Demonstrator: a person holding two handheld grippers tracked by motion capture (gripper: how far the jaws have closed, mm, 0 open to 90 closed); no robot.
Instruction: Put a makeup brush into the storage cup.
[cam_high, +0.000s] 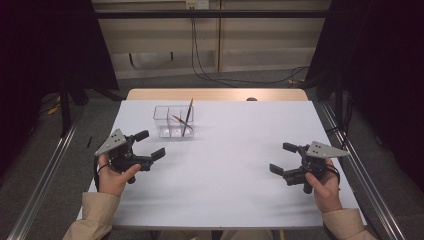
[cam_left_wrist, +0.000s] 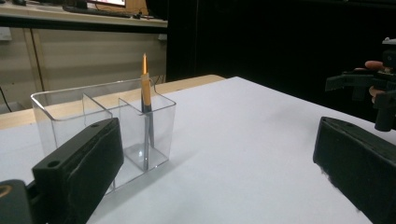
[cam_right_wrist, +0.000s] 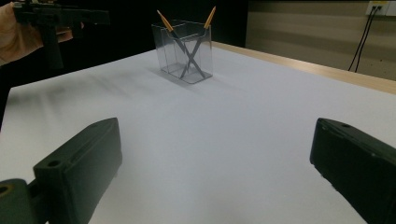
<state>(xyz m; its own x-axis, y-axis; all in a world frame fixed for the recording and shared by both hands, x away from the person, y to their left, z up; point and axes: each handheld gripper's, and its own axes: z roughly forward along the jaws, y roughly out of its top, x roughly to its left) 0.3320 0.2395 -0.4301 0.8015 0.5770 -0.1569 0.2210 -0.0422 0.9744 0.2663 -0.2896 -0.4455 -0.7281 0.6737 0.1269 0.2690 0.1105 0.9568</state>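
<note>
High view; left gripper (cam_high: 150, 144) jaws apart, beside organizer (cam_high: 173, 121); right gripper (cam_high: 283, 158) jaws apart, low.

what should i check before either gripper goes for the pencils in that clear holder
1. Left gripper open: ok.
2. Right gripper open: ok.
3. Both grippers hold nothing: ok.
4. Two pencils stand crossed in one end compartment of the clear holder, tops above the rim: ok.
5. Table between the grippers and the holder free of obstacles: ok.
6. Holder fixed to the table: cannot tell.
</note>
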